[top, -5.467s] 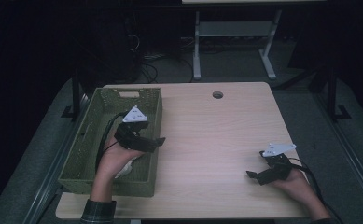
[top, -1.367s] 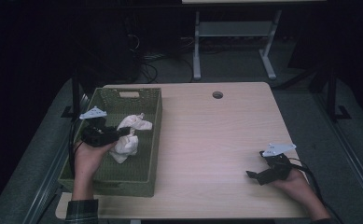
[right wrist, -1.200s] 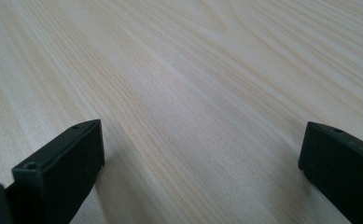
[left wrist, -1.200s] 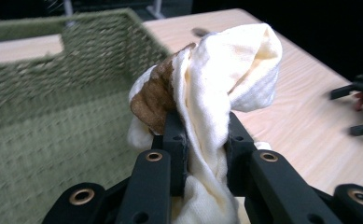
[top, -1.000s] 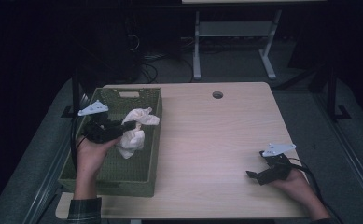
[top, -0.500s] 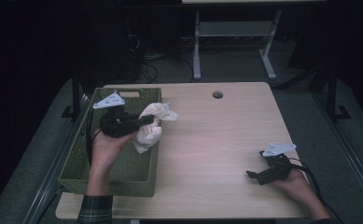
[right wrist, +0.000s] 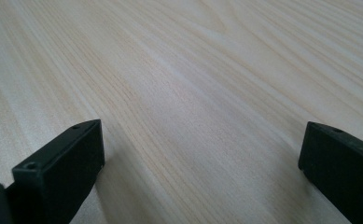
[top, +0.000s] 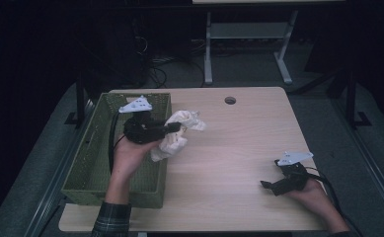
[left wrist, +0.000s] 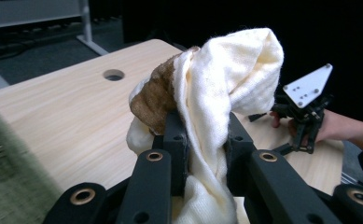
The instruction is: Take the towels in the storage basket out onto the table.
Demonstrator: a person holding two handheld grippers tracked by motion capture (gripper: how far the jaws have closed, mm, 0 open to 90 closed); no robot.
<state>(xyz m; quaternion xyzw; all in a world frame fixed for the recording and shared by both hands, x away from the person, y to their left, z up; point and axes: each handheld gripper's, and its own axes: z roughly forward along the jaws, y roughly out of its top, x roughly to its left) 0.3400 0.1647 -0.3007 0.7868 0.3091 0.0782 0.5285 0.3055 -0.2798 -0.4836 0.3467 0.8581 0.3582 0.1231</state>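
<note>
Cream cloth (top: 177, 133), brown patch on one fold, bunched and pinched between jaws of left gripper (top: 167, 129), held in air over right rim of green basket (top: 93, 163), part above wooden table (top: 229, 148).

Right gripper (top: 267, 186) low at table's right near edge, jaws wide apart, nothing between them.

Risk, as judgement: grip bites one fold only; loose hanging end could snag basket rim or slide free, dropping cloth.

No brand, label or readable writing visible.
</note>
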